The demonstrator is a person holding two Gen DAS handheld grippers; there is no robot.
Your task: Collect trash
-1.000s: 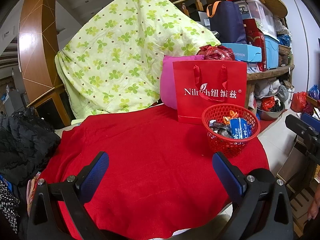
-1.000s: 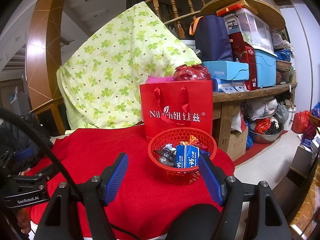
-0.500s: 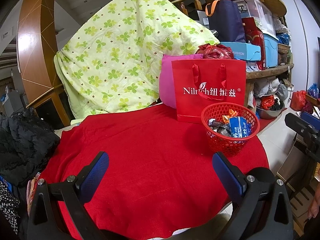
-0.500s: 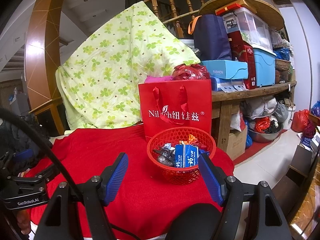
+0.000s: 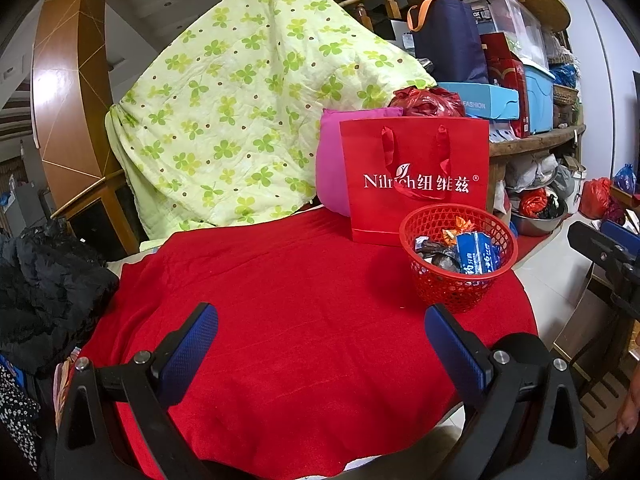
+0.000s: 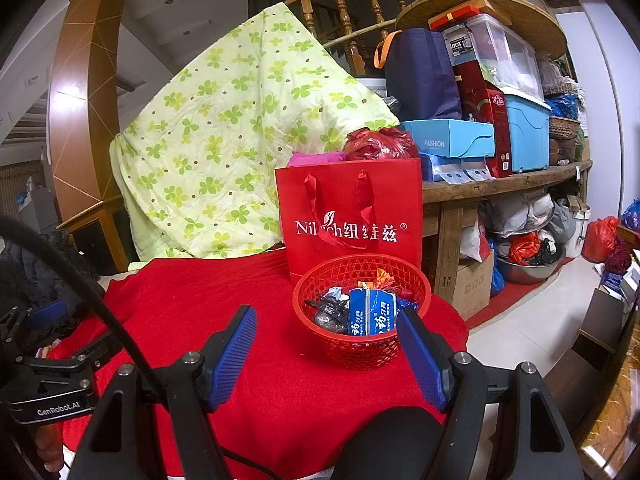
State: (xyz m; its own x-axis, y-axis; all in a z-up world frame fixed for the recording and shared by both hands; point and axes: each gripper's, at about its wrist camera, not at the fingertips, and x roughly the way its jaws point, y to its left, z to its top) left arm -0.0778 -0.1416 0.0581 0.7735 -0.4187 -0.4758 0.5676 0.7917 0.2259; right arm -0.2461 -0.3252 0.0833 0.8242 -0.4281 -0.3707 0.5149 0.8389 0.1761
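A red mesh basket [image 5: 454, 292] [image 6: 360, 354] stands on the red tablecloth [image 5: 280, 300] [image 6: 192, 304], at its right side. Trash fills it: a blue toothpaste box [image 5: 476, 254] [image 6: 370, 312], dark crumpled wrappers [image 6: 330, 312] and an orange wrapper [image 5: 460, 226]. My left gripper [image 5: 320, 330] is open over bare cloth, with the basket ahead and to its right. My right gripper [image 6: 326, 336] is open, close in front of the basket, with nothing between its blue pads [image 6: 234, 352]. The other gripper's body [image 6: 44, 384] shows at the left edge of the right wrist view.
A red paper gift bag [image 5: 416, 176] [image 6: 352, 216] stands right behind the basket, with a pink cushion [image 5: 332, 164] beside it. A green clover quilt [image 5: 240, 120] drapes behind. Black clothing [image 5: 44, 284] lies left. A cluttered wooden shelf [image 6: 500, 180] and floor items sit right.
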